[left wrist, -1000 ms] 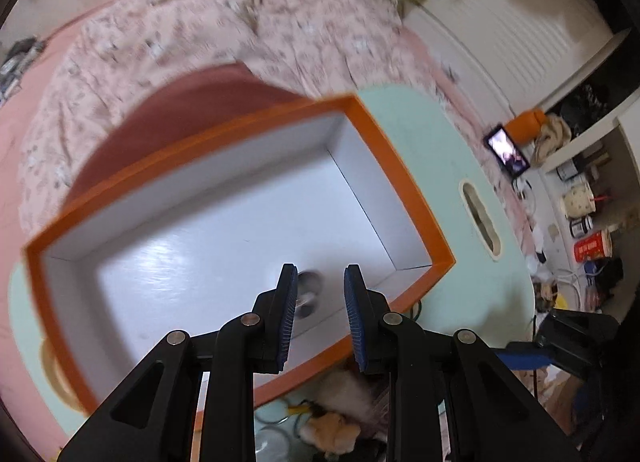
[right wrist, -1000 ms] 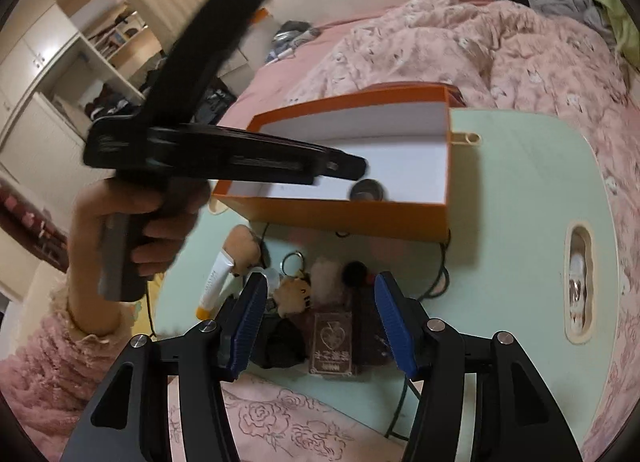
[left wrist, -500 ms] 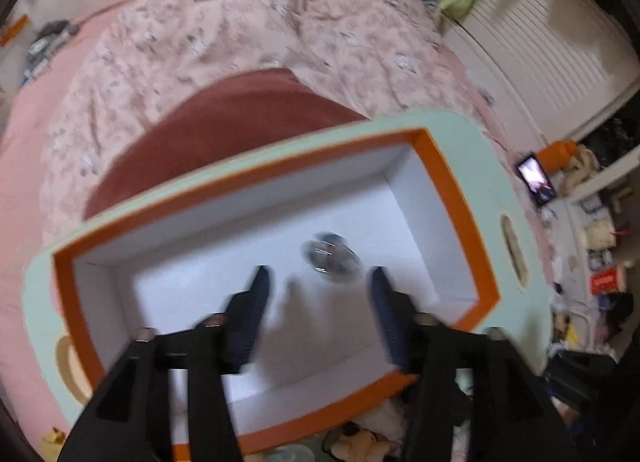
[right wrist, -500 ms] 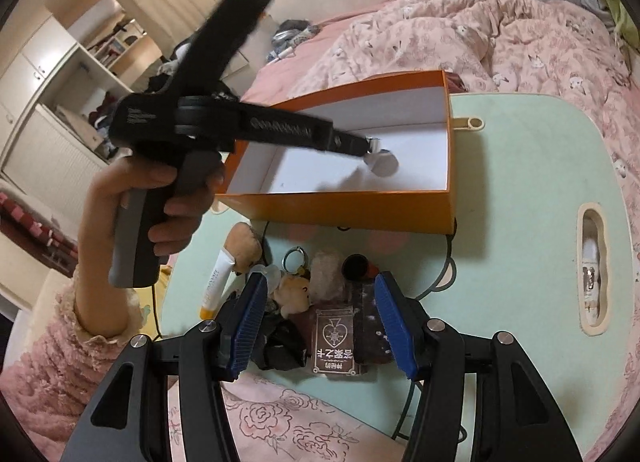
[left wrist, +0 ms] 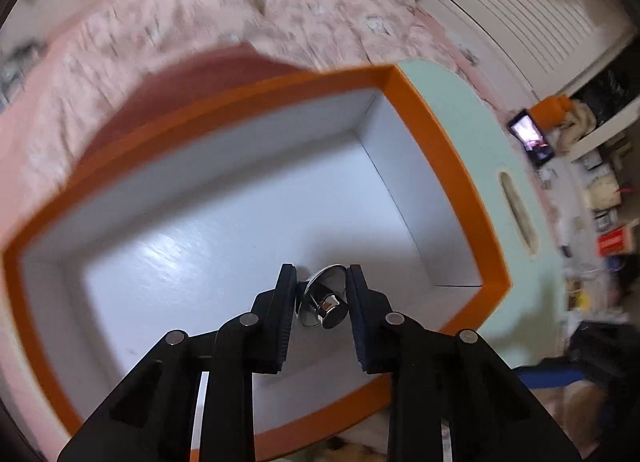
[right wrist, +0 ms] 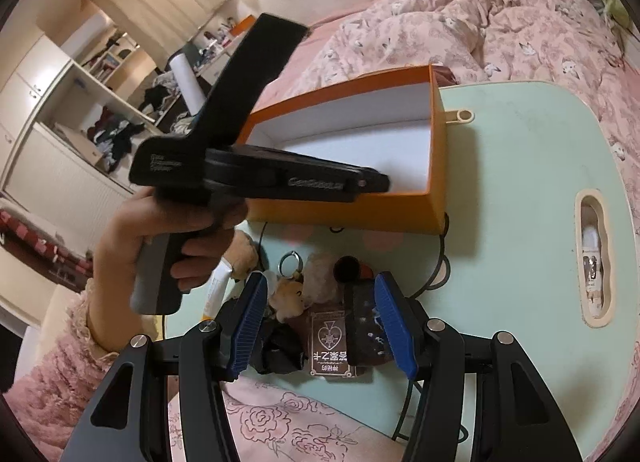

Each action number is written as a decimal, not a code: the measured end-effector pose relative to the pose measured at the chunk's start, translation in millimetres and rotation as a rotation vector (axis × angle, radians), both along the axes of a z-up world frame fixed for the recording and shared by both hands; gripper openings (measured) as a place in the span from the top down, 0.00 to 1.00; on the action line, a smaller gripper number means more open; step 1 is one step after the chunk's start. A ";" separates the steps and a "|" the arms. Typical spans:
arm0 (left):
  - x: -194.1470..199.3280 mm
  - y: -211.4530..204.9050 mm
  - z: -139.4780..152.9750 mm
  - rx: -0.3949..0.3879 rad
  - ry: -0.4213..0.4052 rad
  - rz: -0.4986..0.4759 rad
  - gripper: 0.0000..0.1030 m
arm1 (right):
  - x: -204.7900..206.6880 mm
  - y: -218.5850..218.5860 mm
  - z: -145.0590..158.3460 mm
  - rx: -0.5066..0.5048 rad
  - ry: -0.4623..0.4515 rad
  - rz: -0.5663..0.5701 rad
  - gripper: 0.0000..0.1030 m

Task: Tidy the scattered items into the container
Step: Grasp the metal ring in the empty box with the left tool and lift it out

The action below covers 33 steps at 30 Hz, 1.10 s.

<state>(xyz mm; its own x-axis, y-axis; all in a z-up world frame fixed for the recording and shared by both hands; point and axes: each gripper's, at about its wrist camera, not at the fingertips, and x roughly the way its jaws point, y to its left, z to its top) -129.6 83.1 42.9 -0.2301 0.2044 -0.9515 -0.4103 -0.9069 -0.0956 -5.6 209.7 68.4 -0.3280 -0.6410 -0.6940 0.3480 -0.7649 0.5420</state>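
Note:
An orange box with a white inside stands on the mint table; it also shows in the right wrist view. My left gripper hovers over the box floor, its jaws narrowly apart around a shiny metal round piece; whether they touch it is unclear. In the right wrist view the left gripper's tip reaches into the box. My right gripper is open and empty above scattered items: a card box, plush keychains, a tube, a black round item.
A pink floral quilt lies behind the table. The table has a handle slot at right. A black cable runs beside the items. Shelves and clutter stand at the left.
The left gripper was wide open half a second ago with the metal piece loose in the box. Its jaws have since narrowed around the piece, lower over the floor. The right gripper has hardly moved.

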 end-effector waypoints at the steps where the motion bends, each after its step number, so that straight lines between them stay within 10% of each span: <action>1: -0.5 -3.1 3.1 -0.013 0.018 0.009 0.74 | -0.2 0.1 0.4 -0.002 0.001 -0.002 0.45; 12: 53.8 -58.8 89.6 0.236 0.163 0.009 0.74 | 1.2 -1.2 1.3 0.003 0.008 -0.003 0.45; 23: 107.7 -100.6 34.6 0.273 0.153 0.122 0.73 | 6.2 -12.0 2.5 0.062 0.068 -0.020 0.45; 28: 107.5 -103.5 22.1 0.284 0.125 0.140 0.42 | 22.7 -30.4 7.4 0.112 0.142 0.012 0.45; 33: 135.3 -124.5 39.7 0.339 0.208 0.171 0.41 | 45.8 -43.2 10.0 0.164 0.211 0.034 0.45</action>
<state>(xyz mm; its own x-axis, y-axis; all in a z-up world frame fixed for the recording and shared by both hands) 5.7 -41.4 82.6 -0.4679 0.4399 -0.7665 -0.2986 -0.8950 -0.3313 40.2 166.5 78.3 -0.4565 -0.5392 -0.7077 0.4676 -0.8221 0.3248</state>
